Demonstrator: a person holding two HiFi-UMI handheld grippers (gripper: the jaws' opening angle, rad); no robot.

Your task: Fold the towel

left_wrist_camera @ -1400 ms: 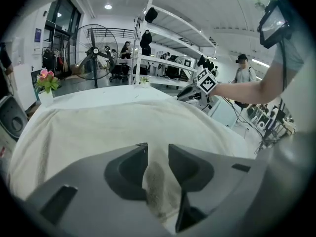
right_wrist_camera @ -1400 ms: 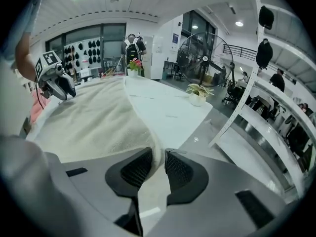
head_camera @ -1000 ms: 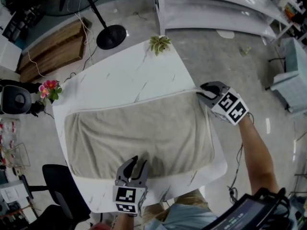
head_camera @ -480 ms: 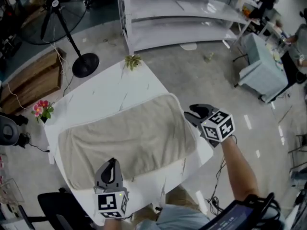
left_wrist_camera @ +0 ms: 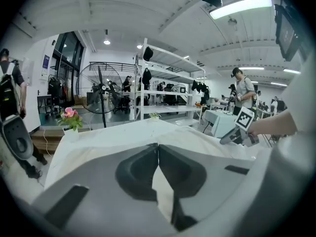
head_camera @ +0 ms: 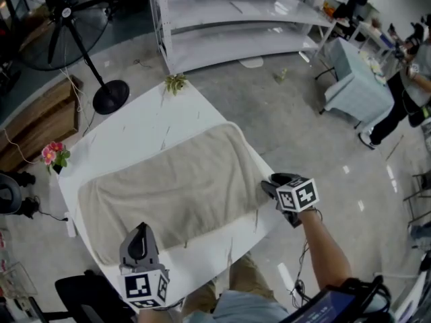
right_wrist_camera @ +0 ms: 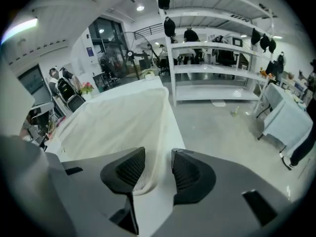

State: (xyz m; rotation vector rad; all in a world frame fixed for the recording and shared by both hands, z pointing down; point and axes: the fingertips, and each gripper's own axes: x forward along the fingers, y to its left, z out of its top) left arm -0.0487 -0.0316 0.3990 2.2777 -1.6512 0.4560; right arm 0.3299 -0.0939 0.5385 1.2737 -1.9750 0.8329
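Observation:
A beige towel (head_camera: 175, 187) lies spread flat on the white marble table (head_camera: 155, 123). My left gripper (head_camera: 140, 229) is at the towel's near left corner, slightly raised, its jaws shut on the fabric. In the left gripper view the jaws (left_wrist_camera: 158, 146) meet tightly, with the towel (left_wrist_camera: 123, 137) running up to them. My right gripper (head_camera: 268, 186) is at the towel's near right corner. In the right gripper view its jaws (right_wrist_camera: 158, 154) are opening, and the towel's rounded corner (right_wrist_camera: 143, 184) lies loose between them without being pressed.
A small green plant (head_camera: 176, 83) stands at the table's far corner and pink flowers (head_camera: 52, 153) at its left edge. A standing fan (head_camera: 111, 96), white shelving (head_camera: 229, 19), a covered cart (head_camera: 353, 79) and a person (head_camera: 411, 66) are around the table.
My left gripper has shut at the towel's near left corner and risen. My right gripper has moved from the towel's far right corner to its near right corner, its jaws wider.

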